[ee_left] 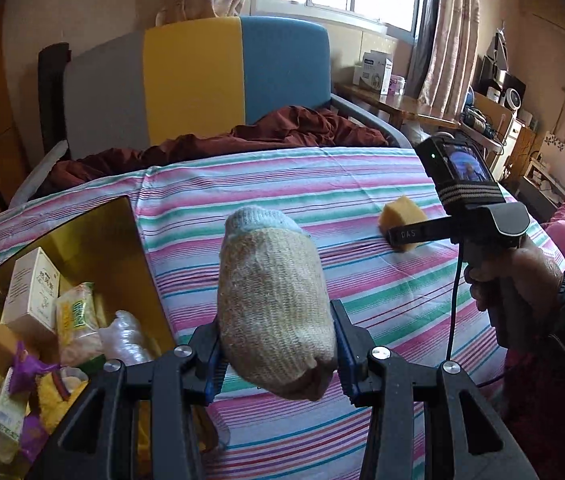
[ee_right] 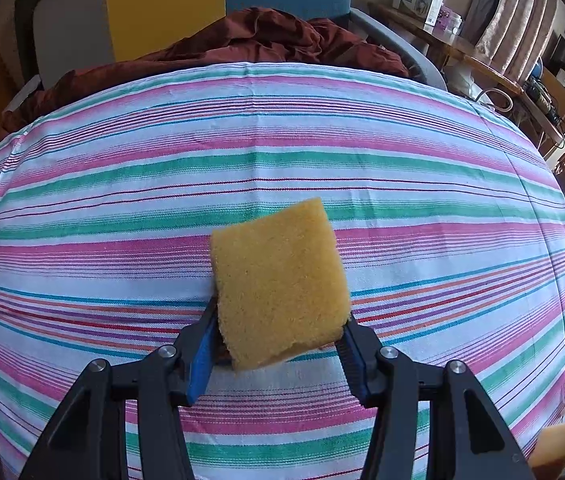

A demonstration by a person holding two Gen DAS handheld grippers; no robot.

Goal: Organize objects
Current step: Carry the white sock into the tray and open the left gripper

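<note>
My left gripper (ee_left: 278, 350) is shut on a rolled beige sock (ee_left: 272, 300) with a pale blue toe, held above the striped bedsheet (ee_left: 362, 200). Just to its left stands a gold box (ee_left: 122, 248) with cartons, packets and a crumpled plastic bottle inside. My right gripper (ee_right: 280, 338) is shut on a yellow sponge (ee_right: 278, 280), which sticks up between the blue pads over the sheet. In the left wrist view the right gripper (ee_left: 402, 234) shows at the right, gripped by a hand (ee_left: 514, 280), with the sponge (ee_left: 398, 216) at its tip.
A dark red quilt (ee_left: 242, 136) lies bunched at the far side against a grey, yellow and blue headboard (ee_left: 186, 80). A wooden desk (ee_left: 394, 100) with boxes stands at the back right. Another yellow sponge piece (ee_right: 556, 446) shows at the lower right edge.
</note>
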